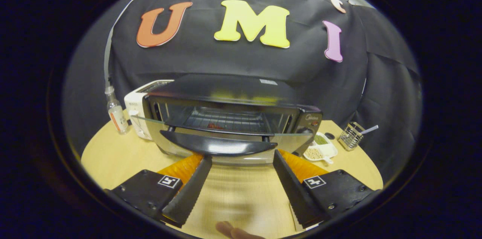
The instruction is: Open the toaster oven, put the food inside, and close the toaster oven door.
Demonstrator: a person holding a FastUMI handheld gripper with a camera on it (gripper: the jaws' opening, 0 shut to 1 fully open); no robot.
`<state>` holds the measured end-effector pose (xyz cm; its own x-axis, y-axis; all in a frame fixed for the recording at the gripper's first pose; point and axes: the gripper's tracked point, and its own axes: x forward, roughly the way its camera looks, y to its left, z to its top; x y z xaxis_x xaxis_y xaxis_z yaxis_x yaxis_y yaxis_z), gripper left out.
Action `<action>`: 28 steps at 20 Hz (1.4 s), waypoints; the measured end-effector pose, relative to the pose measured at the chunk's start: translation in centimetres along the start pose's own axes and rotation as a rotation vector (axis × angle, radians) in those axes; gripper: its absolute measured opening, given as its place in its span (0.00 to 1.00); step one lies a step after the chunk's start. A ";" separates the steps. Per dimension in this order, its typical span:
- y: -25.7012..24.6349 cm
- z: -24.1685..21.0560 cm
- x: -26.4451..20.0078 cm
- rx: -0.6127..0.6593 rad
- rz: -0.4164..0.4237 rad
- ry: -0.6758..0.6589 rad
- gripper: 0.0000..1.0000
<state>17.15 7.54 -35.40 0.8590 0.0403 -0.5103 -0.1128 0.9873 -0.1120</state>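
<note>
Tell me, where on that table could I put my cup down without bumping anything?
Bare wood lies on the table in front of the bottle, left of the toaster oven, and between the open gripper fingers before the lowered door. Right of the oven it's crowded: a divided dish and a wire holder.

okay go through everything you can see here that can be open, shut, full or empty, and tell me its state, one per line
Toaster oven door: swung partway down, open.
Toaster oven rack: something red lies on it.
Hand-held gripper: open, fingertips just under the door handle, gripping nothing.
Divided dish: holds green and pale food.
Wire caddy: holds one utensil.
Bottle: capped, upright.
</note>
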 end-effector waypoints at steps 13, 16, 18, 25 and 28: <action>-2.3 12.7 -21.7 0.020 0.032 -0.336 1.00; -2.5 13.9 -29.2 0.041 0.067 -0.424 1.00; -3.0 14.1 -33.8 0.047 0.075 -0.471 1.00; -4.6 11.8 -43.3 0.103 0.060 -0.540 1.00; -5.3 9.2 -43.5 0.122 0.044 -0.502 1.00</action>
<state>-15.05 2.01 -4.75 0.9920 0.1210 -0.0372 -0.1205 0.9926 0.0154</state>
